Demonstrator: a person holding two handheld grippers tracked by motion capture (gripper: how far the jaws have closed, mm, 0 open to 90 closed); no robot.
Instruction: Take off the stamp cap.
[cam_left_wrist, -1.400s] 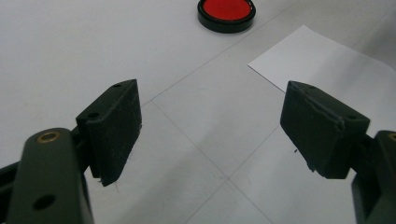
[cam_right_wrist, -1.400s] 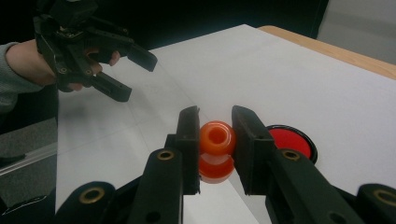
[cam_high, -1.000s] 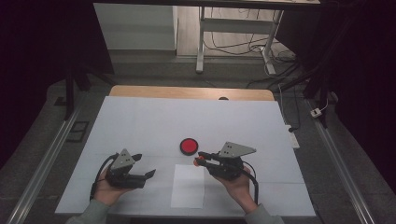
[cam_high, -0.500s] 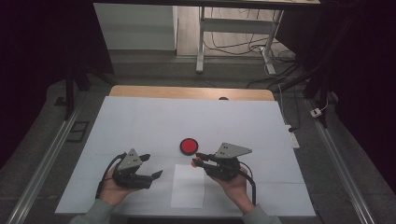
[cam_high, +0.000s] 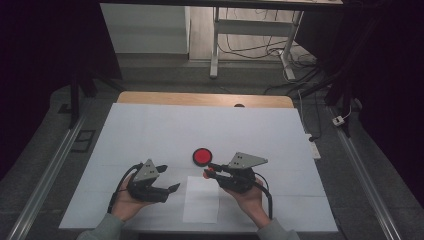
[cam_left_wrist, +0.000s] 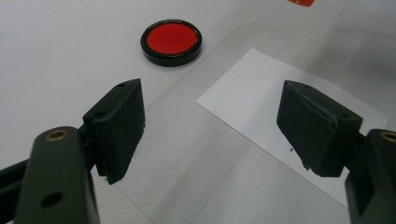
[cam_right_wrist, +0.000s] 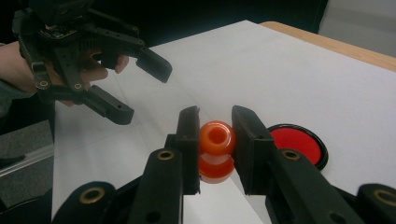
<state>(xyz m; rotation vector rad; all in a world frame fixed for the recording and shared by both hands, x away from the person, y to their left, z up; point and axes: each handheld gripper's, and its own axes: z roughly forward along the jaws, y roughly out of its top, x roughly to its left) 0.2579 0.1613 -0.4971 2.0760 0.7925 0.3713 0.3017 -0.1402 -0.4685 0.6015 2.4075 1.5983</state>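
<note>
- Nearest: paper (cam_high: 201, 199) lies flat on the surface (cam_high: 150, 130) between both hands, nothing on it yet.
- Right tool (cam_right_wrist: 215, 140) is pinching an orange stamp (cam_right_wrist: 216, 150), so the pickup looks done.
- Left tool (cam_left_wrist: 210, 121) is spread and empty, its jaws having just eased in slightly, aimed at the paper, probably to steady it.
- Farther: red pad (cam_high: 202, 156) sits just past the stamp; inking and stamping look left to do.
</note>
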